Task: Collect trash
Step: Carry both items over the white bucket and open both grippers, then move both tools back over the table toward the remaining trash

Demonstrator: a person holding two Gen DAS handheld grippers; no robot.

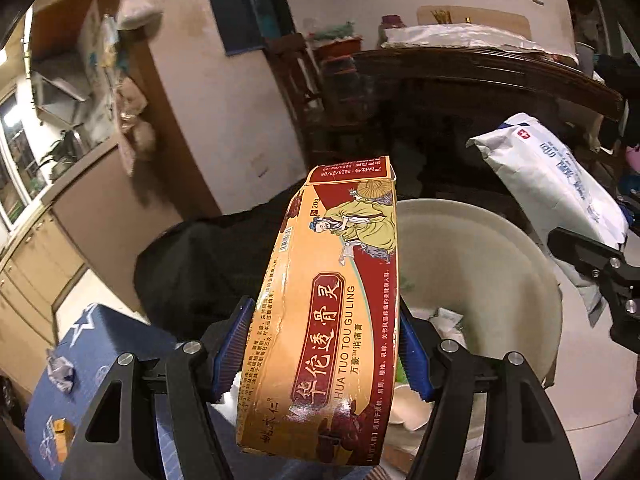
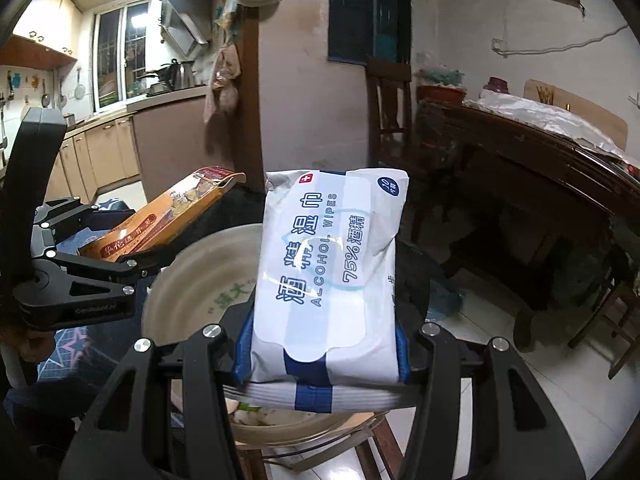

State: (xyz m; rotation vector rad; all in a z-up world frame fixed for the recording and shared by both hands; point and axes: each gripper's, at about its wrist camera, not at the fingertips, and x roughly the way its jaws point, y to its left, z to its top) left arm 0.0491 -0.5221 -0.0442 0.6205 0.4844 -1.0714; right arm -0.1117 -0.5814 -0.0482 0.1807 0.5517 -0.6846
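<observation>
The left tool [image 1: 326, 346] is closed about halfway, its two blue ribbed pads [image 1: 232, 344] pressing on the long sides of an orange and red ointment box [image 1: 332, 304]. The box stands up and away from the tool, leaning a little to the right, with its far flap end highest. It bears Chinese lettering, the words "HUA TUO TOU GU LING" and a drawing of a robed figure in a straw hat.

The right tool [image 2: 322, 352] is also closed about halfway, gripping the lower end of a white and blue pack of alcohol wipes [image 2: 332, 276]. The pack stands upright between the blue pads [image 2: 242, 348], its label reading "ALCOHOL WIPES" and "75%".

Both items are held over a wide, pale round basin [image 2: 188, 280] that sits directly below and just ahead of the tools. In the left wrist view, crumpled white scraps [image 1: 444, 320] lie on the bottom of the basin [image 1: 480, 248]. In the right wrist view the left tool [image 2: 132, 264] and its box [image 2: 160, 216] appear to the left, above the basin's rim; in the left wrist view the wipes pack [image 1: 552, 184] and the right tool [image 1: 576, 256] appear at the right edge.

To the left of the basin is a blue patterned surface [image 1: 96, 352] with star shapes. Beyond stand a dark wooden table [image 2: 520, 152], a wooden chair [image 2: 388, 108] against a pale wall, and at the far left a kitchen counter [image 2: 168, 100] under a window [image 2: 120, 48].
</observation>
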